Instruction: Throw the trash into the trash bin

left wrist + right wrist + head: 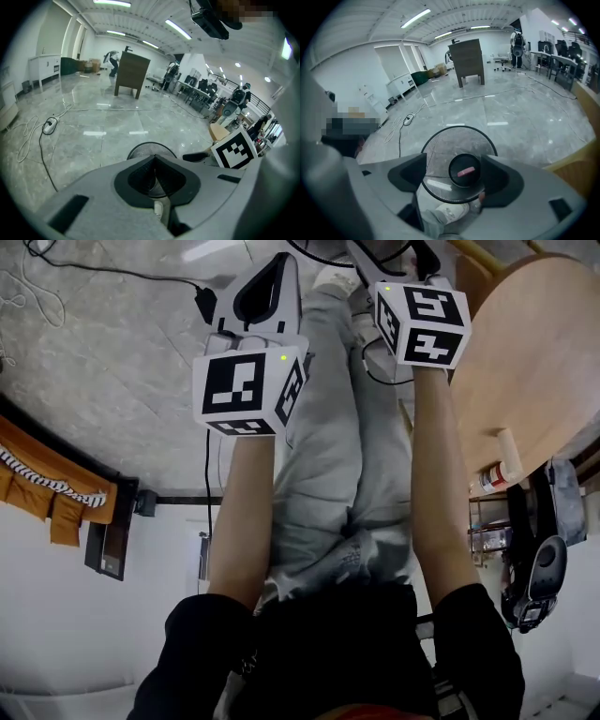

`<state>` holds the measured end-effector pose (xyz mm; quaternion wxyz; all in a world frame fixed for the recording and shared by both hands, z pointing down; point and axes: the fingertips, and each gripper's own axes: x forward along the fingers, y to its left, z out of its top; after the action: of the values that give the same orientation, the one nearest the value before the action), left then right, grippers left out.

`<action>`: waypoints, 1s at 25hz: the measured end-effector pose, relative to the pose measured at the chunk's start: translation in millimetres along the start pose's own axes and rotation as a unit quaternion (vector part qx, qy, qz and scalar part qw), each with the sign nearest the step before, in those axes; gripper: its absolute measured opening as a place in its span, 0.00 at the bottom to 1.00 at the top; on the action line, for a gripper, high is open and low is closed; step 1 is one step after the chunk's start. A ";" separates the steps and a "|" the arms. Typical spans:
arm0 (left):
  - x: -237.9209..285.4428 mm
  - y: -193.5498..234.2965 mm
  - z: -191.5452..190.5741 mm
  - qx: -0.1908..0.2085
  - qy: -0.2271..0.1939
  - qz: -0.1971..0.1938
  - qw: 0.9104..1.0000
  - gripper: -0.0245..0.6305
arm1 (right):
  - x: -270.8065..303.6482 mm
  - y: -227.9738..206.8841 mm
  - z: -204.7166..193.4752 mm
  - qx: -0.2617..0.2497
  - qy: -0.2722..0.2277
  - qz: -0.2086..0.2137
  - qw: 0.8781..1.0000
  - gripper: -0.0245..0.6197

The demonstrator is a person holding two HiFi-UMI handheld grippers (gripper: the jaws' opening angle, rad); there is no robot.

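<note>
A black wire-mesh trash bin (pixel 457 161) stands on the grey floor right under my right gripper (pixel 454 178). A small pink piece of trash (pixel 465 171) lies on the bin's dark bottom. The right jaws stand wide open on either side of the bin's mouth, with nothing between them. My left gripper (pixel 154 164) is shut and holds nothing; part of the bin's rim (pixel 150 146) shows just beyond its tips. In the head view both grippers are held out side by side, the left gripper (pixel 272 273) beside the right gripper (pixel 394 259), and they hide the bin.
A round wooden table (pixel 539 362) stands close on the right. The person's shoe (pixel 447 213) is beside the bin. A power strip with cables (pixel 49 124) lies on the floor to the left, and a dark wooden cabinet (pixel 131 72) stands far off.
</note>
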<state>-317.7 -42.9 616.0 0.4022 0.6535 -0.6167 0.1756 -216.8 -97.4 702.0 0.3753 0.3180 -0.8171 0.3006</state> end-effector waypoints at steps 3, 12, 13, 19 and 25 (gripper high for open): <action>-0.9 -7.8 9.8 0.009 -0.003 -0.006 1.000 0.04 | -8.5 -1.7 6.4 0.020 -0.004 0.000 1.000 0.52; -11.8 -59.8 45.2 0.069 0.010 -0.053 0.996 0.04 | -88.2 -2.4 44.1 0.095 -0.086 0.006 0.992 0.52; -13.6 -68.1 50.8 0.076 0.012 -0.061 0.995 0.04 | -101.2 -2.9 50.6 0.103 -0.097 0.003 0.990 0.52; -17.8 -129.0 75.9 0.136 0.024 -0.121 0.983 0.04 | -186.4 -20.2 71.4 0.153 -0.165 -0.042 0.973 0.49; -21.6 -201.9 84.6 0.196 0.033 -0.182 0.963 0.04 | -271.5 -64.9 48.5 0.203 -0.205 -0.149 0.946 0.13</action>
<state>-152.9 -108.2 485.9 0.3116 0.8144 -0.4274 0.2388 -48.8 -93.1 473.9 0.1677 0.5602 -0.7416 0.3288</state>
